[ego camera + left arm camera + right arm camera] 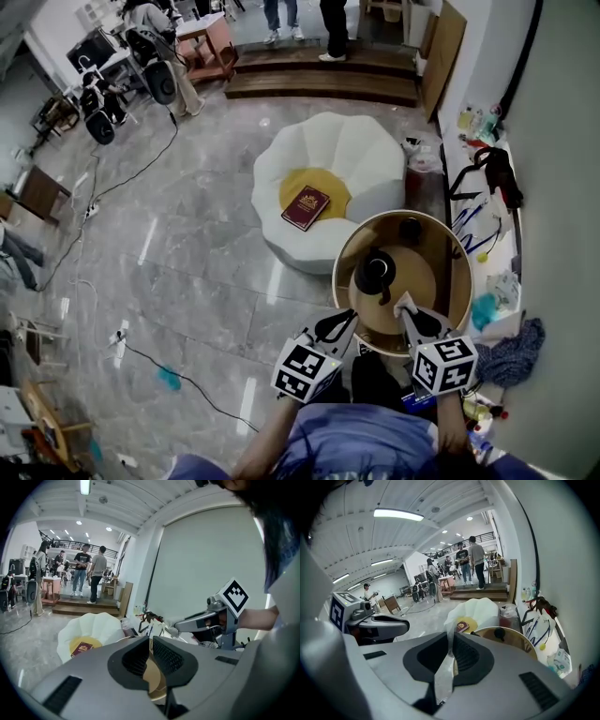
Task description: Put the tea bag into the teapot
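Observation:
A black teapot (374, 273) stands on a round wooden tray table (454, 246), its lid (410, 228) lying apart at the far side. My right gripper (405, 310) is shut on a pale tea bag (404, 304) and hovers over the tray's near edge, just right of the teapot. In the right gripper view the tea bag (445, 667) hangs as a thin strip between the closed jaws. My left gripper (349, 320) is shut with nothing in it, at the tray's near left rim; its view shows the jaws (150, 654) together over the tray.
A white flower-shaped pouf (328, 186) with a yellow centre holds a maroon book (306, 207), just beyond the tray. A cluttered white shelf (487, 225) runs along the right wall. People stand by wooden steps (323, 80) far off. Cables cross the marble floor.

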`<state>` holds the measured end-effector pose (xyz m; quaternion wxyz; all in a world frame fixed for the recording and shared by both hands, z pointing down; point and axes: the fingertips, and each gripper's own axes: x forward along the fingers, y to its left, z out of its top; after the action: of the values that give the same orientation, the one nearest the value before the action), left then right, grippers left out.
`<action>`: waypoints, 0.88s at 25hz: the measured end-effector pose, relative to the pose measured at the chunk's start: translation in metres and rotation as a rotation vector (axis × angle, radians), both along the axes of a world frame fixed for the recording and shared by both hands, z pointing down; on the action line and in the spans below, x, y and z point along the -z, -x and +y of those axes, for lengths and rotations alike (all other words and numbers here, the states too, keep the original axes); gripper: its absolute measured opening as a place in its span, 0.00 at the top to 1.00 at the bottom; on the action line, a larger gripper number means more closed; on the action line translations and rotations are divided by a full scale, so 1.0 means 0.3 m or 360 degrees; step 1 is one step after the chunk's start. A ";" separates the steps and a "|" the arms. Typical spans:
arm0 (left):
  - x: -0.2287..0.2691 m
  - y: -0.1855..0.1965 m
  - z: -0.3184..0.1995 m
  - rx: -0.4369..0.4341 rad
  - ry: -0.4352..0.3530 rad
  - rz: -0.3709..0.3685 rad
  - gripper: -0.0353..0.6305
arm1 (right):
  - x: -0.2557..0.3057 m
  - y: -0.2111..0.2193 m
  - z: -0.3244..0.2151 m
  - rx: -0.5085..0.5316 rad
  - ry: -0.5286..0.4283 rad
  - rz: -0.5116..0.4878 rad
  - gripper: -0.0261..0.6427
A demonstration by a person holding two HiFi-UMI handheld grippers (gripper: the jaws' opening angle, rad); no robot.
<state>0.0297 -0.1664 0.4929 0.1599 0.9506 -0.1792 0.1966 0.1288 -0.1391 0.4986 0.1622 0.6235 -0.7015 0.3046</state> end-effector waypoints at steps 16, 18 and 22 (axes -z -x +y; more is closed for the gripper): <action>-0.116 -0.143 -0.149 0.0161 0.0085 -0.0116 0.92 | -0.121 -0.219 -0.263 0.0287 0.0097 0.0108 0.90; -0.133 -0.153 -0.160 0.0170 0.0080 -0.0130 0.92 | -0.148 -0.230 -0.292 0.0352 0.0117 0.0131 0.90; -0.181 -0.167 -0.181 0.0164 0.0081 -0.0171 0.92 | -0.212 -0.240 -0.348 0.0493 0.0165 0.0206 0.90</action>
<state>0.0799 -0.2207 0.5472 0.1840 0.9239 -0.2312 0.2433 0.2009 -0.2435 0.5622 0.2840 0.5170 -0.7606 0.2710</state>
